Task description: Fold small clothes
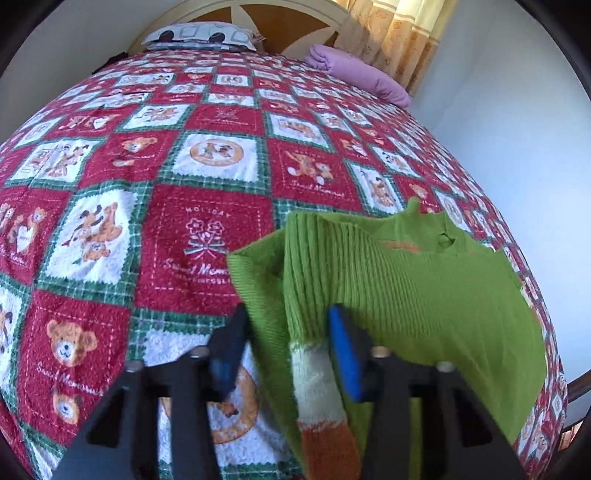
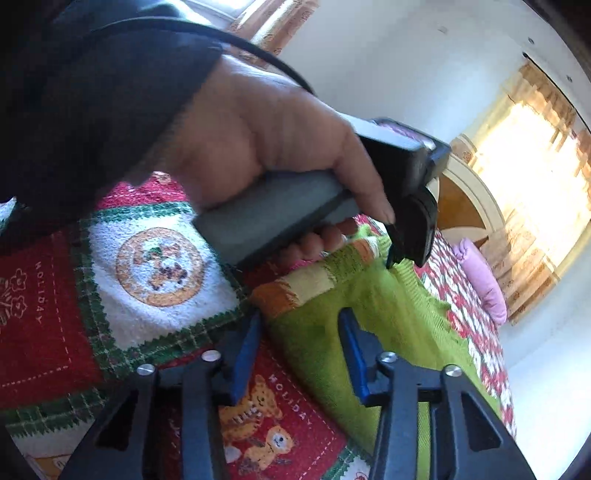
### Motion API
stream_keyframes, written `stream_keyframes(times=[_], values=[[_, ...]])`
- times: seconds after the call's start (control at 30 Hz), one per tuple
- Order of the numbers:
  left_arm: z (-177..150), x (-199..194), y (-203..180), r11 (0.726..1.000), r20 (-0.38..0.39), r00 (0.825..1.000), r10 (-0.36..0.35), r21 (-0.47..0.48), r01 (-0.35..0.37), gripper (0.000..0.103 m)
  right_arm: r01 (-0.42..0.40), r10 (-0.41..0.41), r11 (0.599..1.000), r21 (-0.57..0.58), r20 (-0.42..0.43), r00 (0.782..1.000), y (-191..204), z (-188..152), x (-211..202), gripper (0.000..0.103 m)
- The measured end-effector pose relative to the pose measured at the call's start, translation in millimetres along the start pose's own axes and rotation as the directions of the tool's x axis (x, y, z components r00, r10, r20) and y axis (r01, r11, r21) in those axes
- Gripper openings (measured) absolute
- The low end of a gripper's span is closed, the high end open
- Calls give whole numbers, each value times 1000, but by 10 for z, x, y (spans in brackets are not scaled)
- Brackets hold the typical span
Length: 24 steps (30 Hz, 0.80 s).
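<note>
A green ribbed sweater (image 1: 424, 288) lies flat on the bed near its right edge. One sleeve is folded across it, ending in a white and orange cuff (image 1: 317, 387). My left gripper (image 1: 288, 314) stands over that sleeve with its blue pads apart on either side; the right pad touches the sleeve. In the right wrist view a hand (image 2: 266, 140) holds the left gripper (image 2: 402, 243) above the cuff (image 2: 314, 280). My right gripper (image 2: 300, 317) is open over a corner of the sweater (image 2: 388, 314), its right pad over the cloth and its left pad (image 2: 243, 354) over the quilt.
A red, white and green patchwork quilt (image 1: 207, 236) covers the bed. A patterned pillow (image 1: 201, 35) lies at the headboard and a folded purple blanket (image 1: 354, 70) at the far right corner. A white wall (image 1: 517, 147) and curtains (image 1: 402, 37) run along the right side.
</note>
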<state>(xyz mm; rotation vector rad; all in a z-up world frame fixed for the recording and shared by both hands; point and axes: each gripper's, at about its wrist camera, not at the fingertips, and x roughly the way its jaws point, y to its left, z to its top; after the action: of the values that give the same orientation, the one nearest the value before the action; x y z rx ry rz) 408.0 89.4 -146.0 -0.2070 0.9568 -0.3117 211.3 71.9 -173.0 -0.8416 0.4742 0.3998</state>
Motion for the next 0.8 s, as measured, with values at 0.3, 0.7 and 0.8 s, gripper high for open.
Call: stream_keyframes(times=[0.3, 0.7, 0.8], values=[[96, -80, 49, 996, -34, 997, -69, -53, 67, 13, -66, 65, 995, 77, 13, 998, -214, 46, -130, 9], [290, -329, -125, 979, -6, 989, -146, -148, 143, 12, -147, 130, 932, 332, 72, 989, -813, -140, -350, 8], [351, -394, -279, 978, 5, 989, -149, -148, 148, 12, -178, 152, 893, 414, 97, 984, -999, -219, -414, 8]])
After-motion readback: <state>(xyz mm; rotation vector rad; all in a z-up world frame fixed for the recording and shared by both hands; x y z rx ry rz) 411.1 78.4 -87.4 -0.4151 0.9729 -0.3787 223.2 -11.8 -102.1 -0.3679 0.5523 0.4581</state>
